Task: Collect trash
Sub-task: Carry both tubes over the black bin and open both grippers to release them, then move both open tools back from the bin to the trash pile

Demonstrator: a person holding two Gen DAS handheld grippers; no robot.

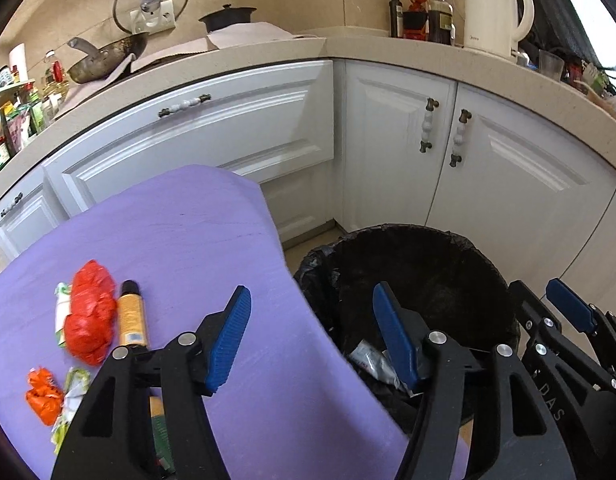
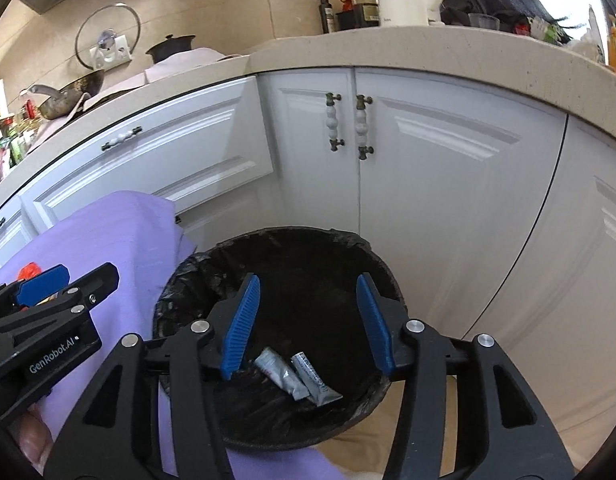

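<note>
Both grippers hang over the black-lined bin (image 2: 276,320), the left gripper (image 1: 312,336) and right gripper (image 2: 308,324) spread apart and empty. Two squeezed tubes (image 2: 296,376) lie inside the bin. A red wrapper (image 1: 90,312) and yellow bottle (image 1: 131,316) sit on the purple worktop (image 1: 188,240).

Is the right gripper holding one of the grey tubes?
No: the right gripper is open and empty, and both grey tubes lie inside the black bin.

left wrist: aimed steeply down across purple tabletop (image 1: 180,240) edge, bin (image 1: 428,264) to its right | right wrist: held close above bin (image 2: 292,248), tilted down | shared: bin, white cabinets (image 1: 388,140) (both views fisheye)
</note>
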